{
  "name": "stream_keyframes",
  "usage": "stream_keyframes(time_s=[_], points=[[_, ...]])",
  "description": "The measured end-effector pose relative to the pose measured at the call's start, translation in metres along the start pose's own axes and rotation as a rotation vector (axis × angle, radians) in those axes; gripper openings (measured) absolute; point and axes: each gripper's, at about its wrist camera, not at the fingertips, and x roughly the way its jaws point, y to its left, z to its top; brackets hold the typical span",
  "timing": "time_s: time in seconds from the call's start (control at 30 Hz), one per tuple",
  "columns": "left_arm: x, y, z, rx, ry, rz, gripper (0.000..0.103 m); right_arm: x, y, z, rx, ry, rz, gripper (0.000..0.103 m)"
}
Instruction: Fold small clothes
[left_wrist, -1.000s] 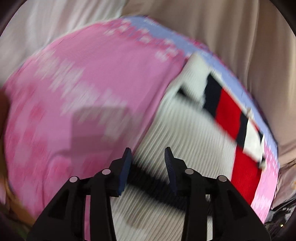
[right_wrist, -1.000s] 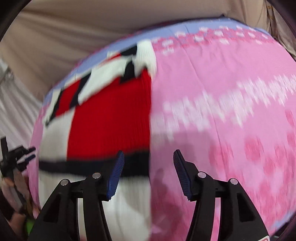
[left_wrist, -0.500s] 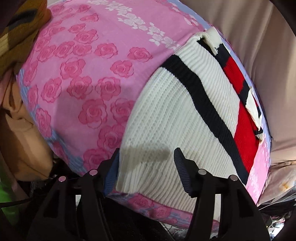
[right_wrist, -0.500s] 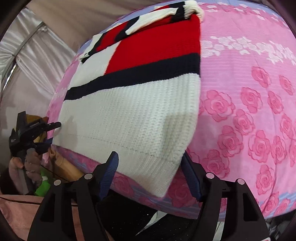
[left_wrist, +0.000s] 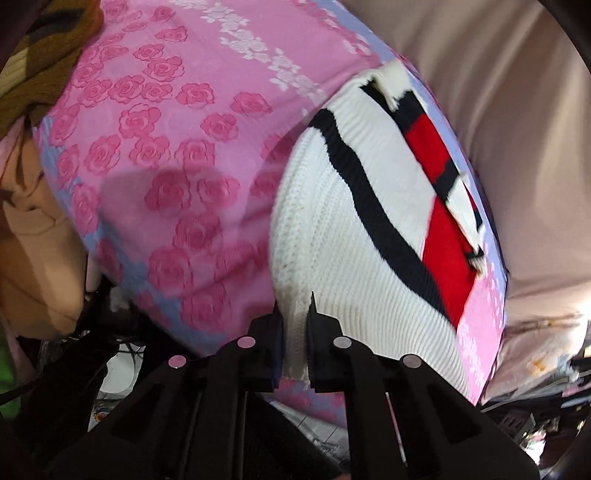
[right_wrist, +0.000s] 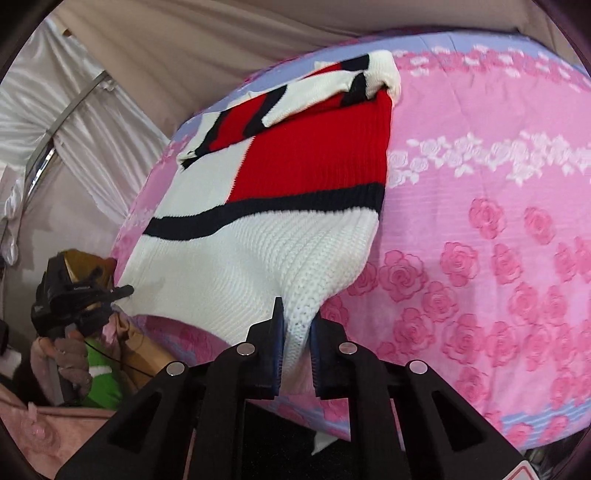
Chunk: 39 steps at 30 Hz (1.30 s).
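Observation:
A small knit sweater (left_wrist: 354, 236), white with a dark stripe and red blocks, lies on a pink rose-print sheet (left_wrist: 166, 147). My left gripper (left_wrist: 294, 314) has its jaws closing, and the pads pinch the sweater's near left hem corner. In the right wrist view the same sweater (right_wrist: 258, 251) bunches up at its near right corner, where my right gripper (right_wrist: 297, 317) is closing with the white knit pressed between its pads. The left gripper (right_wrist: 122, 291) shows there too, at the sweater's other corner. A sleeve is folded across the red top part.
The pink sheet (right_wrist: 498, 240) covers a raised surface with its near edge just under both grippers. Beige and white curtains (right_wrist: 110, 122) hang behind. Brown and tan clothes (left_wrist: 33, 229) are piled at the left edge. A gloved hand (right_wrist: 70, 365) holds the left gripper.
Both grippers came back to the sweater's near hem and their jaws went from wide apart to pinching its two bottom corners. The right corner now lifts and bunches.

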Motion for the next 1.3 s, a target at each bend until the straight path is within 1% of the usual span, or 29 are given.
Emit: stream_keyframes(time_s=[0.1, 0.2, 0.27, 0.3, 0.33, 0.37, 0.43, 0.5, 0.57, 0.6, 0.63, 0.67, 0.7, 0.73, 0.77, 0.8, 0.87, 0.93, 1.03, 1.2, 1.27, 1.3], points=[[-0.011, -0.002, -0.032, 0.033, 0.045, 0.016, 0.007, -0.021, -0.003, -0.021, -0.032, 0.03, -0.028, 0.007], [-0.017, 0.0, -0.066, 0.043, 0.113, 0.043, 0.007, -0.035, -0.017, -0.047, -0.015, 0.108, -0.055, 0.004], [-0.02, 0.002, -0.082, 0.054, 0.165, 0.058, 0.007, -0.038, -0.028, -0.069, -0.023, 0.211, -0.073, 0.004], [-0.023, 0.004, -0.09, 0.064, 0.192, 0.064, 0.007, -0.04, -0.033, -0.083, -0.02, 0.274, -0.073, 0.003], [-0.028, 0.006, -0.096, 0.073, 0.216, 0.066, 0.007, -0.042, -0.038, -0.092, -0.007, 0.318, -0.065, 0.003], [-0.036, 0.006, -0.099, 0.084, 0.225, 0.071, 0.007, -0.047, -0.042, -0.1, 0.012, 0.359, -0.051, 0.003], [-0.054, -0.001, -0.1, 0.113, 0.206, 0.067, 0.007, -0.058, -0.041, -0.1, 0.045, 0.369, -0.024, 0.002], [-0.072, -0.019, -0.092, 0.155, 0.146, 0.053, 0.007, -0.068, -0.035, -0.081, 0.059, 0.311, 0.002, 0.002], [-0.081, -0.046, -0.067, 0.2, 0.051, 0.01, 0.007, -0.068, -0.029, -0.046, 0.056, 0.203, 0.031, 0.002], [-0.081, -0.064, -0.047, 0.226, 0.0, -0.037, 0.007, -0.066, -0.025, -0.027, 0.046, 0.144, 0.039, 0.002], [-0.08, -0.076, -0.033, 0.245, -0.041, -0.054, 0.007, -0.063, -0.023, -0.003, 0.039, 0.061, 0.049, 0.002], [-0.077, -0.086, -0.019, 0.26, -0.072, -0.072, 0.008, -0.058, -0.023, 0.018, 0.04, 0.004, 0.063, 0.002], [-0.067, -0.103, 0.006, 0.284, -0.099, -0.103, 0.008, -0.052, -0.021, 0.037, 0.039, -0.035, 0.071, 0.002], [-0.062, -0.113, 0.023, 0.298, -0.123, -0.1, 0.008, -0.046, -0.023, 0.058, 0.047, -0.083, 0.038, 0.002], [-0.056, -0.122, 0.037, 0.305, -0.143, -0.1, 0.008, -0.043, -0.024, 0.071, 0.065, -0.122, 0.01, 0.002], [-0.05, -0.13, 0.048, 0.31, -0.154, -0.098, 0.008, -0.04, -0.028, 0.082, 0.085, -0.145, 0.011, 0.002], [-0.038, -0.141, 0.065, 0.333, -0.165, -0.097, 0.008, -0.038, -0.031, 0.092, 0.096, -0.194, 0.013, 0.002], [-0.026, -0.148, 0.076, 0.335, -0.166, -0.093, 0.008, -0.026, -0.027, 0.099, 0.083, -0.198, -0.028, 0.002], [-0.013, -0.152, 0.088, 0.311, -0.146, -0.105, 0.008, -0.017, -0.032, 0.112, 0.104, -0.208, -0.035, 0.0], [-0.008, -0.15, 0.088, 0.325, -0.116, -0.11, 0.008, -0.024, -0.036, 0.119, 0.105, -0.223, -0.047, 0.0], [-0.003, -0.15, 0.09, 0.33, -0.112, -0.103, 0.008, -0.017, -0.041, 0.125, 0.114, -0.205, -0.069, 0.0], [0.001, -0.149, 0.092, 0.322, -0.105, -0.094, 0.008, -0.011, -0.043, 0.127, 0.116, -0.177, -0.095, 0.004]])
